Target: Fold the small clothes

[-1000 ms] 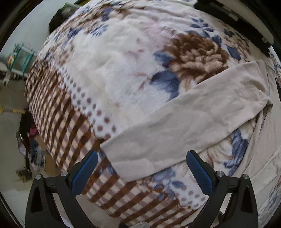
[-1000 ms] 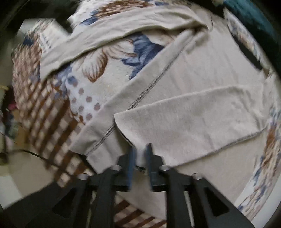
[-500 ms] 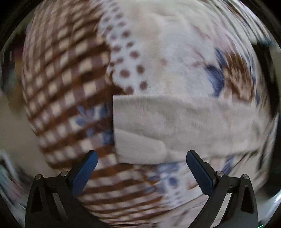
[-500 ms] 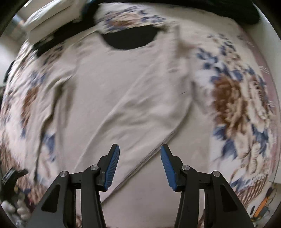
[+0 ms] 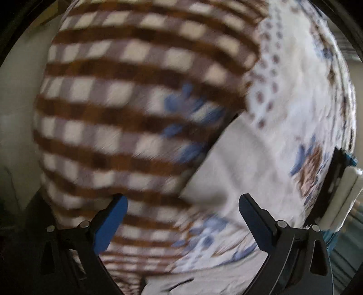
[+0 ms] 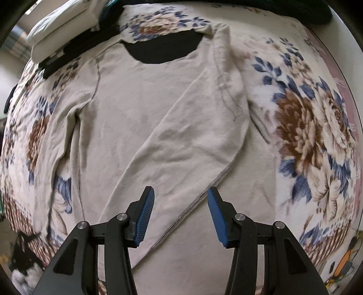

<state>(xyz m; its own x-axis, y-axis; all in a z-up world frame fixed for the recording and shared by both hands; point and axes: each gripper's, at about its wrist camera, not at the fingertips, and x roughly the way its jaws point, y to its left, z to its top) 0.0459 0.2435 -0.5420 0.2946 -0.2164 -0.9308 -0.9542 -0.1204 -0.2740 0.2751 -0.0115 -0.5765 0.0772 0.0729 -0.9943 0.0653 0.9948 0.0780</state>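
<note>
A beige long-sleeved top (image 6: pixel 140 109) lies flat on a floral blanket (image 6: pixel 301 127), its black neckline (image 6: pixel 162 51) at the far end. One sleeve (image 6: pixel 192 140) is folded diagonally across the body. My right gripper (image 6: pixel 180 202) is open and empty just above that sleeve's cuff end. The other sleeve (image 6: pixel 61 136) lies out to the left. In the blurred left wrist view its cuff end (image 5: pixel 229 168) lies on the blanket's checked border (image 5: pixel 127 109). My left gripper (image 5: pixel 182 210) is open and empty, with the cuff just ahead between its fingers.
A stack of folded white and dark clothes (image 6: pixel 61 31) sits at the far left of the bed. A dark garment (image 6: pixel 295 11) lies along the far edge. The checked blanket edge drops off the bed beside the left gripper. Small items (image 6: pixel 342 265) lie at the lower right.
My right gripper has opened, let go of the sleeve it laid across the body, and drawn back. My left gripper has swung fast toward the other sleeve's cuff, staying open.
</note>
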